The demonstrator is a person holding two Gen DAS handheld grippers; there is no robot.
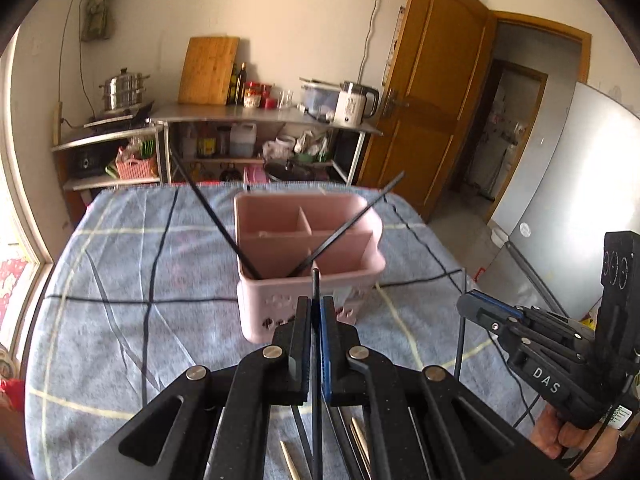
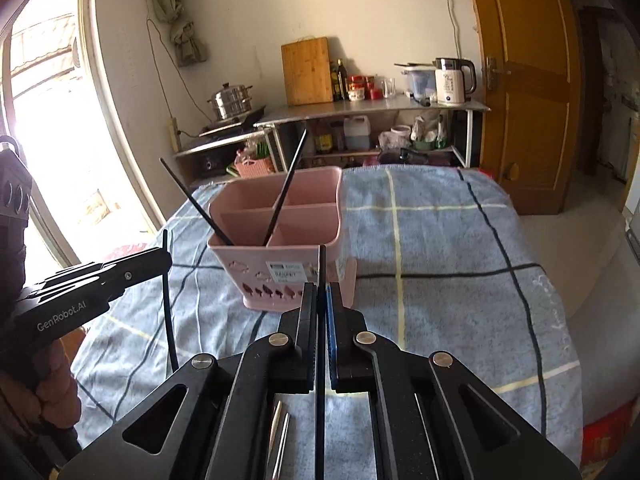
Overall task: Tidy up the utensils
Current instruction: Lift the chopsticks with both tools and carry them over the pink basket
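A pink divided utensil caddy (image 1: 280,304) (image 2: 240,268) stands on the blue checked cloth. Two black chopsticks (image 1: 212,208) (image 1: 352,220) lean out of its near compartment. My left gripper (image 1: 316,306) is shut on a black chopstick (image 1: 316,280) that stands upright just in front of the caddy. My right gripper (image 2: 322,292) is shut on another black chopstick (image 2: 322,260), also upright and close to the caddy's front wall. Each gripper shows in the other's view, the right gripper (image 1: 466,304) and the left gripper (image 2: 166,258), with a hand on each grip.
Several pale and metal chopsticks (image 1: 288,460) (image 2: 278,432) lie on the cloth (image 1: 140,260) below the grippers. Behind the table stands a steel shelf (image 1: 260,114) with a kettle, cutting board and pot. A wooden door (image 1: 432,92) and a grey fridge (image 1: 580,200) are at the right.
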